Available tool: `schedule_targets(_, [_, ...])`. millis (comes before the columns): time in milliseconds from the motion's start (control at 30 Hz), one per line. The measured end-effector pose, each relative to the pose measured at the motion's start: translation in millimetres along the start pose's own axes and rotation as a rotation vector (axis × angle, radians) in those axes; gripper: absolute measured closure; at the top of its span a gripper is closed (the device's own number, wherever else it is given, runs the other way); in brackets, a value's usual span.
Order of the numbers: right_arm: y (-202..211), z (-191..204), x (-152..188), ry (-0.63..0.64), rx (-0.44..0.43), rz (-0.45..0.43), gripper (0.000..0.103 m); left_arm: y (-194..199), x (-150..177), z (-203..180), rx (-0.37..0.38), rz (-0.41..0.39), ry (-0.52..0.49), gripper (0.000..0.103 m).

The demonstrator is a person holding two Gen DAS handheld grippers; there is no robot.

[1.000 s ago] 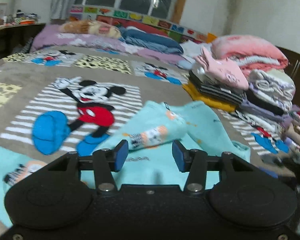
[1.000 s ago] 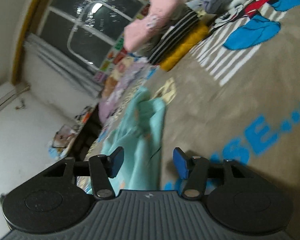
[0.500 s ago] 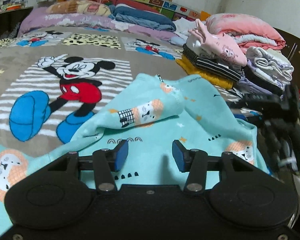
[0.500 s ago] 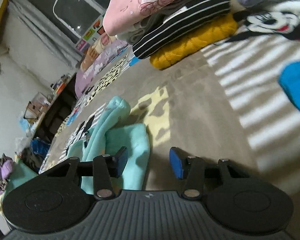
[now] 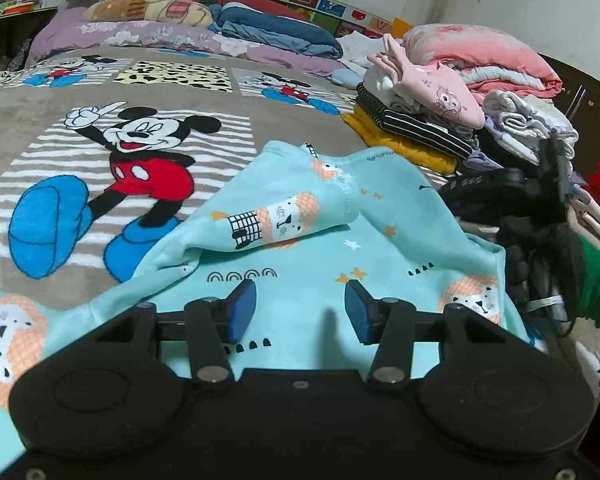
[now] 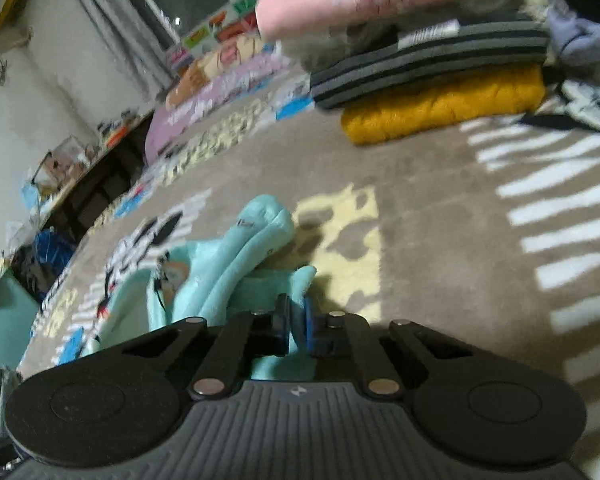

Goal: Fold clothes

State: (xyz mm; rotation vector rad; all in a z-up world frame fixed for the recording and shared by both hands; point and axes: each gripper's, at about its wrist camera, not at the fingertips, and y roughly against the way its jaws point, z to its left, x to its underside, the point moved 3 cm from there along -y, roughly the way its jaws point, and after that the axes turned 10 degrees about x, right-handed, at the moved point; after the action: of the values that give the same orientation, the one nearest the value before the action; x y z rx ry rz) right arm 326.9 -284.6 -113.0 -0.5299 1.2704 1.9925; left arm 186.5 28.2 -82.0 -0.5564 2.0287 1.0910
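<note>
Spread across both views: a brown bed blanket (image 5: 28, 104) printed with a cartoon mouse, white stripes and yellow spotted patches. Piled along its far right side in the left wrist view: a stack of folded clothes (image 5: 420, 120), with a pink top uppermost, a dark striped piece under it and a mustard knit at the bottom, touching the blanket. Seen again in the right wrist view as the pile (image 6: 432, 64) at upper right, blurred.

Lying on the blanket, rumpled and only partly flattened: a mint-green garment (image 5: 312, 264) printed with lions, stars and little arches. One sleeve thrown across its front, from the lower left toward the collar at the far end. Near edge running under the left gripper (image 5: 300, 312), whose blue pads stand apart just above the cloth, nothing pinched between them.

At the garment's right edge in the left wrist view: the right gripper (image 5: 512, 184), dark and partly blurred, carried by a gloved hand with a green sleeve (image 5: 596, 280). In its own view, right gripper (image 6: 296, 328) with jaws closing, nearly together, a fold of the mint-green garment (image 6: 236, 264) caught between the pads; rest of the cloth trailing away to the left over the blanket.
</note>
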Motion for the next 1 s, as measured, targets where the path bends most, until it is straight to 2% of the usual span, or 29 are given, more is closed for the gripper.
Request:
schedule_targets(267, [79.0, 1.7, -20.8, 0.018, 0.035, -0.161, 0.095, 5.0, -0.2, -2.6, 0.002, -0.012, -0.005, 0.055])
schedule_targets(500, [151.2, -16.9, -23.1, -0.025, 0.076, -0.273, 0.095, 4.8, 2.5, -0.1, -0.015, -0.004, -0.004, 0.055])
schedule_targets(700, [204.7, -53.7, -17.6, -0.113, 0.111, -0.360, 0.095, 3.9, 5.4, -0.4, -0.028, 0.004, -0.008, 0.055])
schedule_targets(1000, [249.9, -125.1, 20.8, -0.317, 0.148, -0.438, 0.095, -1.9, 10.0, -4.8, -0.044, 0.023, -0.026, 0.055])
